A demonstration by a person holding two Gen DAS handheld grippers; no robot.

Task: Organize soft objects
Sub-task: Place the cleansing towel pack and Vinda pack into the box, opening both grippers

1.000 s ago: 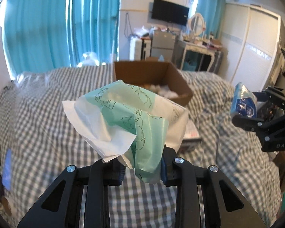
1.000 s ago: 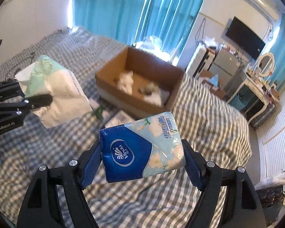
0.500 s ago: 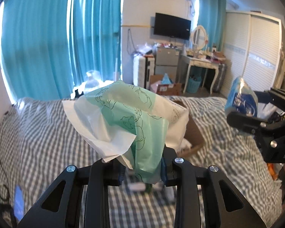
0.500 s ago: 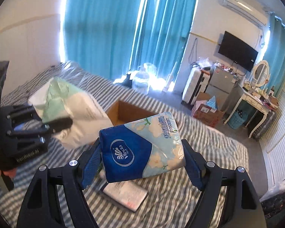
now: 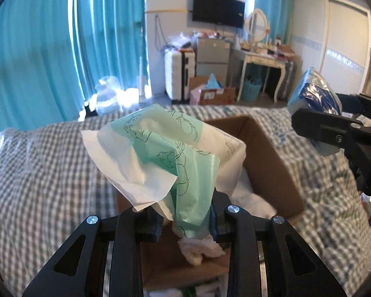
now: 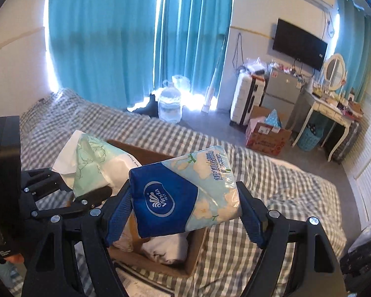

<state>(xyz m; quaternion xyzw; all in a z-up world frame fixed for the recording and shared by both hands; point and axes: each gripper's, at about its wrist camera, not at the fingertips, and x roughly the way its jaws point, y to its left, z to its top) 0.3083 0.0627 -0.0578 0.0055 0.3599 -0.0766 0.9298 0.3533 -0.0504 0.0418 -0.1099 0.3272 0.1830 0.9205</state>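
Two claws [image 5: 185, 225] [image 6: 185, 212], two tissue packs [image 5: 165, 156] [image 6: 185, 193], one cardboard box [image 5: 267, 153].

Much of the box and its contents lies out of our sight.

From the left wrist we see the green-and-white pack [image 5: 165, 153] cover the middle of the cardboard box [image 5: 264, 153]; the white soft things [image 5: 200, 250] inside show only in part. From the right wrist the blue tissue pack [image 6: 185, 193] hides the box's centre, and the pack's small print is too fine for us to read.
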